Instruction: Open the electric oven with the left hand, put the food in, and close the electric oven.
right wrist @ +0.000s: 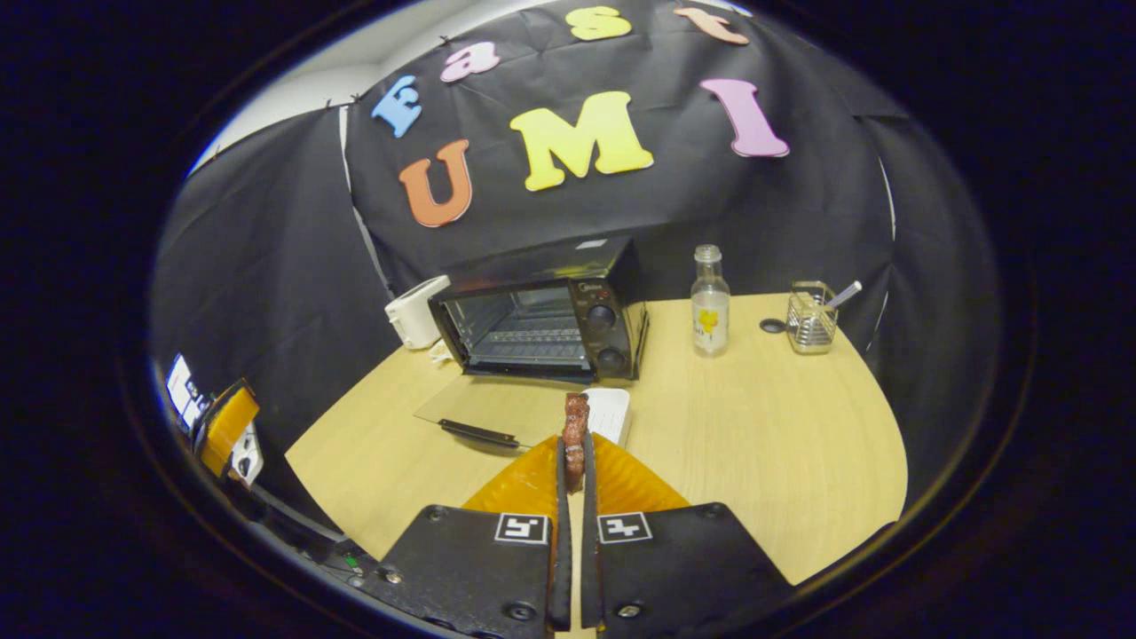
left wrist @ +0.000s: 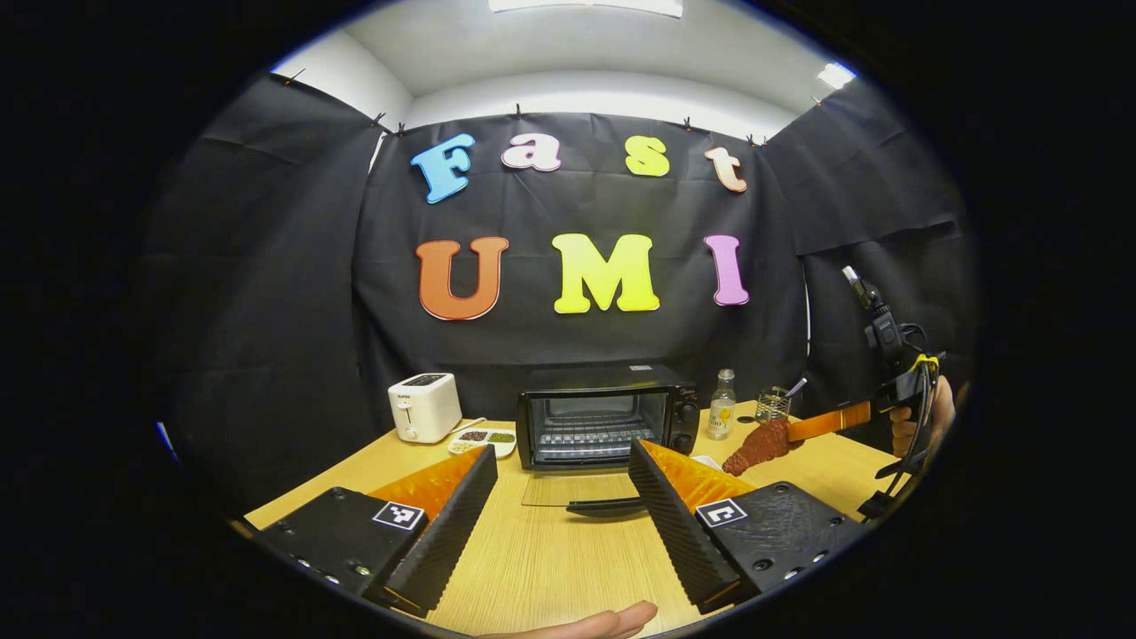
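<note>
Bright overhead light, fisheye-warped edges

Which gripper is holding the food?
The right gripper: its fingers are closed on the reddish-brown food. The left gripper stands open, nothing between its fingers, facing the open oven.

Mock kitchen corner inside a recording booth

Black cloth (left wrist: 266,293) is hanging on clips all around, a white ceiling (left wrist: 586,53) with a light panel is showing above, so it's looking like a staged set, not a home. A light wooden table (right wrist: 763,426) is carrying kitchen gear: a black electric oven (right wrist: 541,311) at 12 o'clock with its glass door (right wrist: 488,404) lying open, a white toaster (left wrist: 424,406) at 10, a bottle (right wrist: 710,306) and wire holder (right wrist: 809,321) around 1 to 2.
</note>
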{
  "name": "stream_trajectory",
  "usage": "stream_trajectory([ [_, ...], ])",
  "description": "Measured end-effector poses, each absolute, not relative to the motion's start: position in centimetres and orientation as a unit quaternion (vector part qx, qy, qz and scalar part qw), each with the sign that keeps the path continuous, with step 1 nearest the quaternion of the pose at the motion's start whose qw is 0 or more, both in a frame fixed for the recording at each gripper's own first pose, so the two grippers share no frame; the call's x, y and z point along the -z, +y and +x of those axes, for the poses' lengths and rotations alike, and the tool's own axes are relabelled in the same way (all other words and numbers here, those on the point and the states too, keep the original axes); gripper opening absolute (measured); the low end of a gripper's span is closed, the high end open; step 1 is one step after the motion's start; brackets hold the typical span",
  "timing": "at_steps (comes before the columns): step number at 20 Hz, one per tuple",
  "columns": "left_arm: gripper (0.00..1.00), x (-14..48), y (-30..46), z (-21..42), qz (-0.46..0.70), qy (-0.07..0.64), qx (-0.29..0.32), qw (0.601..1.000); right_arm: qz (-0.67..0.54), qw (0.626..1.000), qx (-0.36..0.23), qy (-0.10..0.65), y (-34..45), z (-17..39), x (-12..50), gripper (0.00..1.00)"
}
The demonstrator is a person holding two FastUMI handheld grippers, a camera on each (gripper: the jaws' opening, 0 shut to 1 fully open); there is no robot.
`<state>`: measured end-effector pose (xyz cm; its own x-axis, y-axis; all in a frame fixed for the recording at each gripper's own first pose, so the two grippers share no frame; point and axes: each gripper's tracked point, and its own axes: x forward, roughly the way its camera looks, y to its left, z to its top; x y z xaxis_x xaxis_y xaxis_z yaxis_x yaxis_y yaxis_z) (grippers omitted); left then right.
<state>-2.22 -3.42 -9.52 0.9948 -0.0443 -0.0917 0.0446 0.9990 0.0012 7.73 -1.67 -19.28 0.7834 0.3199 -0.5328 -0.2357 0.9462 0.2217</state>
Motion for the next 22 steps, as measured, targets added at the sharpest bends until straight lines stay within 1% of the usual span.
stream_trajectory([
  [1,1.0,9.6,-3.0,-2.6,0.001,0.046,0.022,0.999,0.065,0.945,-0.144,0.287,-0.9,7.9,18.8,0.07],
  [2,0.95,9.7,-2.4,-3.0,0.001,0.046,0.02,0.999,0.056,0.949,-0.139,0.279,-0.3,8.2,18.4,0.07],
  [5,0.95,10.3,-1.0,-4.1,0.0,0.052,0.015,0.999,0.032,0.957,-0.126,0.261,2.0,9.1,18.0,0.07],
  [9,0.95,10.9,0.9,-5.0,-0.005,0.059,0.003,0.998,0.024,0.957,-0.136,0.256,6.5,10.8,18.8,0.07],
  [15,0.95,10.1,3.6,-5.4,-0.019,0.045,-0.017,0.999,0.031,0.957,-0.147,0.247,12.5,14.2,20.5,0.07],
  [19,0.95,9.2,5.4,-4.8,-0.025,0.036,-0.034,0.998,0.094,0.959,-0.141,0.23,15.6,18.1,21.0,0.07],
  [22,0.95,9.0,7.9,-4.1,-0.04,0.028,-0.075,0.996,0.15,0.962,-0.092,0.207,16.1,22.7,22.1,0.07],
])
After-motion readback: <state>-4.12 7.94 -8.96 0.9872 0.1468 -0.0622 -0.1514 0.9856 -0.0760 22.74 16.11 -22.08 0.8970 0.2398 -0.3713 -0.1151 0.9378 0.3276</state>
